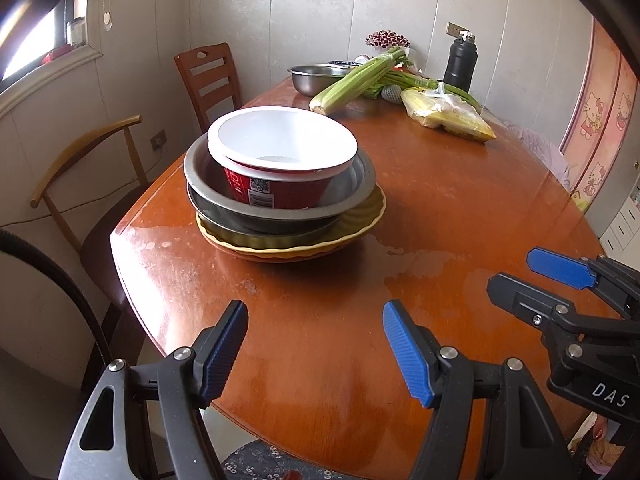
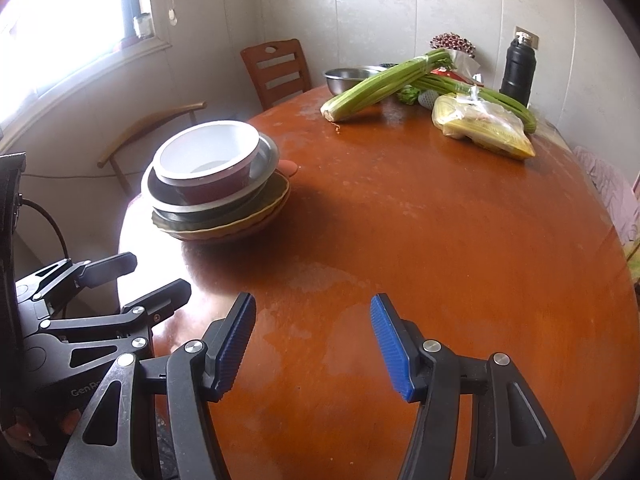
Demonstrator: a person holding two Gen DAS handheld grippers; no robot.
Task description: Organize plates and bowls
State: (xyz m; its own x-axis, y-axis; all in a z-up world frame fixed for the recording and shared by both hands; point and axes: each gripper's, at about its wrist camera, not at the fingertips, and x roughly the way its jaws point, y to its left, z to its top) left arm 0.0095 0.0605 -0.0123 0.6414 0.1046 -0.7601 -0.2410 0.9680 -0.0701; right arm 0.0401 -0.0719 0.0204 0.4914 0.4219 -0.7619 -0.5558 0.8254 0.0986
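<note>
1. The left wrist view alone shows a barcode label on the red bowl (image 1: 276, 168).
2. Left gripper (image 1: 314, 350) and right gripper (image 2: 312, 346): tilted down over the table (image 2: 440, 240), jaws open, empty.
3. Stacked bowls and plates (image 1: 286, 200) sit ahead-left of both jaws.

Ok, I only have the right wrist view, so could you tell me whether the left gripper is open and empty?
Observer: Yes, the left gripper is open over the bare table, with nothing between its jaws.
Operator: Thank you. Is anything printed on the red bowl's near side?
Observer: The red bowl has a barcode label low on that side.
Operator: And what lies past the table's right edge?
Observer: A pink wall panel with cartoon cats.
</note>
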